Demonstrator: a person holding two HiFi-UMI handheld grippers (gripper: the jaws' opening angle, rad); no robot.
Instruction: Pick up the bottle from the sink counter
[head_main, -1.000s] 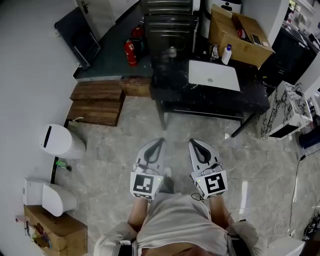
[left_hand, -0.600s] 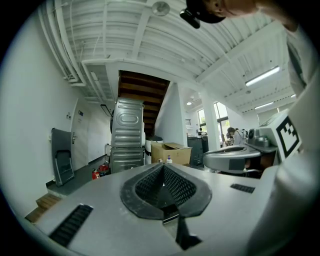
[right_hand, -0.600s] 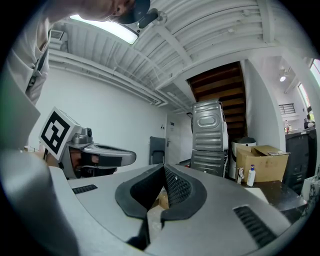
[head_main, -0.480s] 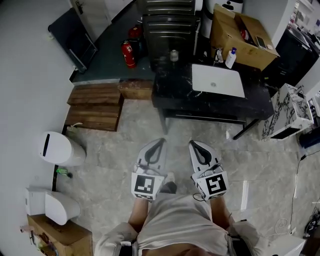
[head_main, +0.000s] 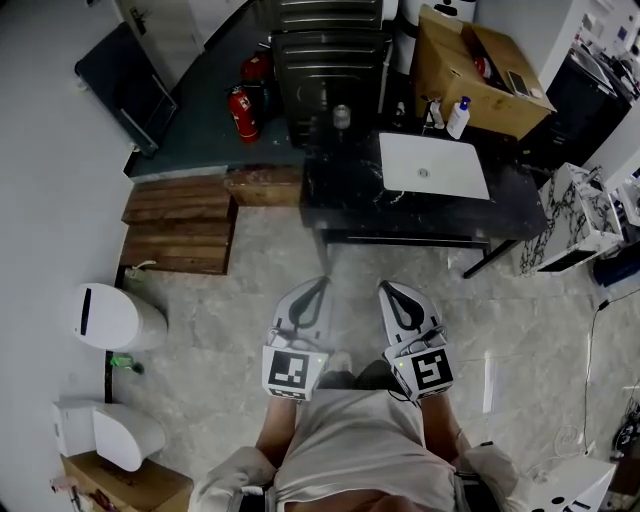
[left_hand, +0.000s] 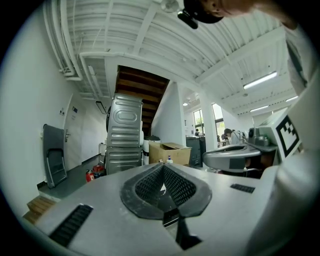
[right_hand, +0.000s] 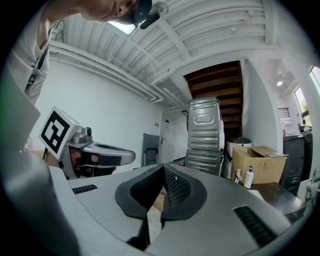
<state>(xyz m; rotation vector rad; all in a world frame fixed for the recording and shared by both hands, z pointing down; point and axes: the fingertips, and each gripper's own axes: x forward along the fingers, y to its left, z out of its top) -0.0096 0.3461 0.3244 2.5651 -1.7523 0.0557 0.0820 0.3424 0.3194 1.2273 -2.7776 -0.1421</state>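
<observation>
Because the white plastic bottle with the blue pump top stands upright just beyond the far right corner of the white rectangular sink basin, close against the open brown cardboard box behind it (contact cannot be told), the approach is judged to run forward and to the right. Item, long axis: vertical, pump uppermost, so a level grip across the body would suit. Item, black marble-veined counter: surrounds the sink, and the bottle rests on its rear strip. Item, right gripper: well short of the sink on its near side, over the grey stone floor; grey jaws closed tip to tip with nothing between them. It is the nearer of the two to the bottle, which shows in the right gripper view to the right of the jaw line. Item, left gripper: just beside the right one, equally short of the sink and further left of the bottle; jaws pressed together, empty. Both would have to open before any grasp. Item, change against the earlier frames: sink, counter and bottle sit lower in the head view, nearer the gripper tips, and the wooden steps left of the sink have slid down likewise. The grippers hold their place before the body, jaws unchanged.
</observation>
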